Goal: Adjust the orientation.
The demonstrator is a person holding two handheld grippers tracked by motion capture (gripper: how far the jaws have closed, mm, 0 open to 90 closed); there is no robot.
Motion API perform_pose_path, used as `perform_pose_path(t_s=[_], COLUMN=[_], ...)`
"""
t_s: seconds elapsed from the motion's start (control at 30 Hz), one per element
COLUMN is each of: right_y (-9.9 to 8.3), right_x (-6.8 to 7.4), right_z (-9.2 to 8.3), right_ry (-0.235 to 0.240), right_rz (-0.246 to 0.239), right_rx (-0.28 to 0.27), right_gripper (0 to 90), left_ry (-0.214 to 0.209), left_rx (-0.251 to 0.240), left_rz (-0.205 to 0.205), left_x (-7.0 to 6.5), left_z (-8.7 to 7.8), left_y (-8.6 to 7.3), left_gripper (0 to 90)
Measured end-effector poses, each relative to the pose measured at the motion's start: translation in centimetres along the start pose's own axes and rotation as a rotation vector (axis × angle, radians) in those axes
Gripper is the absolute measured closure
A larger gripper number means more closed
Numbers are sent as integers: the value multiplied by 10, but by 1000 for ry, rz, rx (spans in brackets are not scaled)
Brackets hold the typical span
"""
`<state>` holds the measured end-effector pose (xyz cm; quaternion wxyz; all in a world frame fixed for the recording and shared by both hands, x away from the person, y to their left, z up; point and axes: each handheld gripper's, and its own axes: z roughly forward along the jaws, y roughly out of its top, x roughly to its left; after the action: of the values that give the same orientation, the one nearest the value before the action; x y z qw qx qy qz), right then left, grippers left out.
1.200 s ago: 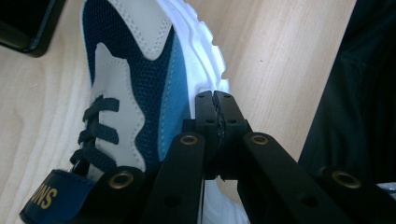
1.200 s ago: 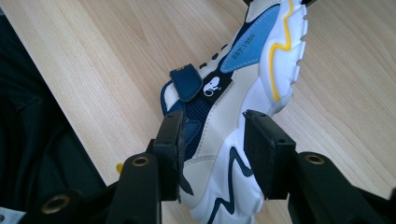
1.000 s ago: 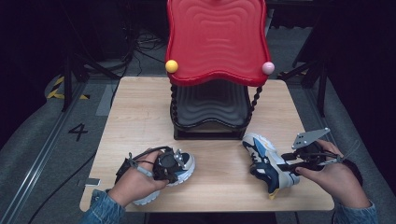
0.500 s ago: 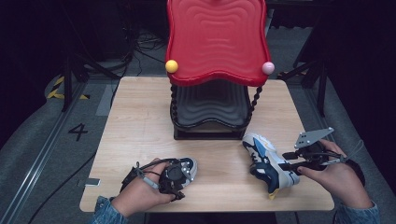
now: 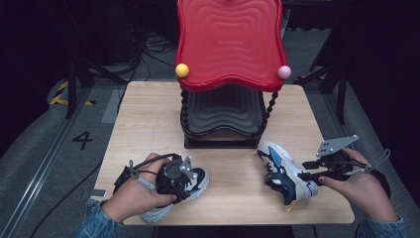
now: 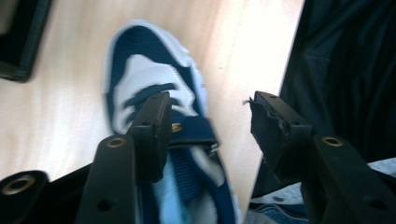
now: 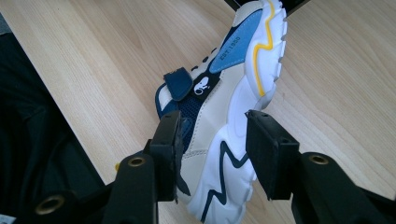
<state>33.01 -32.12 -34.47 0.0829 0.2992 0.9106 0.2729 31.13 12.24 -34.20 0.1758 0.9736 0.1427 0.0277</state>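
Two shoes: right gripper [image 7: 212, 140] pinches the 4 o'clock shoe [image 7: 219, 102]; left gripper's [image 6: 208, 126] spread fingers [image 6: 152, 123] may nudge the 8 o'clock shoe [image 6: 154, 93] off the bench [image 5: 148, 114].

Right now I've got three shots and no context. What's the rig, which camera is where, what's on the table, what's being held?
There is no robot: a person holds a handheld two-jaw tool in each hand. The high view looks down from the person's side; each of the other two pictures comes from a camera that rides on one tool and looks along its black jaws.

On the wooden table stands a red and black wavy rack with a yellow ball and a pink ball at its front corners. Two child's sneakers lie in front of it.

The left gripper is over the left sneaker, jaws open, one on the strap, one beyond the shoe. The right gripper has its jaws on either side of the right sneaker, at the heel end; whether they press it, I cannot tell.
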Motion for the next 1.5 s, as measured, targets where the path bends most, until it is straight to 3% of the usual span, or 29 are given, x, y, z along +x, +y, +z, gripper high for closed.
perform_pose_path(t_s=[0.03,0.2,0.33,0.43,0.57,0.77,0.9,1.07,1.2,1.27,1.3,1.47,1.5], right_y=[-1,-1,-1,-1,0,1,0,0,0,0,0,0,0], right_x=[0,-1,-1,0,0,2,1,1,2,2,2,2,2], right_z=[0,0,1,1,2,2,2,1,0,0,1,2,2], right_ry=[-2,4,3,8,11,10,13,19,20,20,16,17,17], right_rz=[2,6,8,4,5,-4,-5,-8,-8,-8,-9,-13,-14], right_rx=[0,-2,2,3,3,2,-2,-5,-7,-6,-4,-2,-2], right_gripper=[574,574,574,574,574,573,572,572,572,572,572,572,571], left_ry=[25,52,68,78,85,68,78,48,34,39,37,57,63], left_rx=[-3,2,14,49,49,60,40,28,-2,-4,-22,-11,7], left_rz=[2,-12,-67,-99,-86,-49,-42,-47,-12,-11,-10,-4,-33], left_x=[5,15,23,28,29,32,37,40,39,39,37,36,35], left_z=[-7,-17,-21,-18,-9,11,20,31,35,35,35,34,32], left_y=[-4,-14,-30,-39,-42,-35,-28,-27,-25,-25,-24,-20,-18], left_gripper=[469,477,506,518,513,486,425,420,543,558,630,701,719])
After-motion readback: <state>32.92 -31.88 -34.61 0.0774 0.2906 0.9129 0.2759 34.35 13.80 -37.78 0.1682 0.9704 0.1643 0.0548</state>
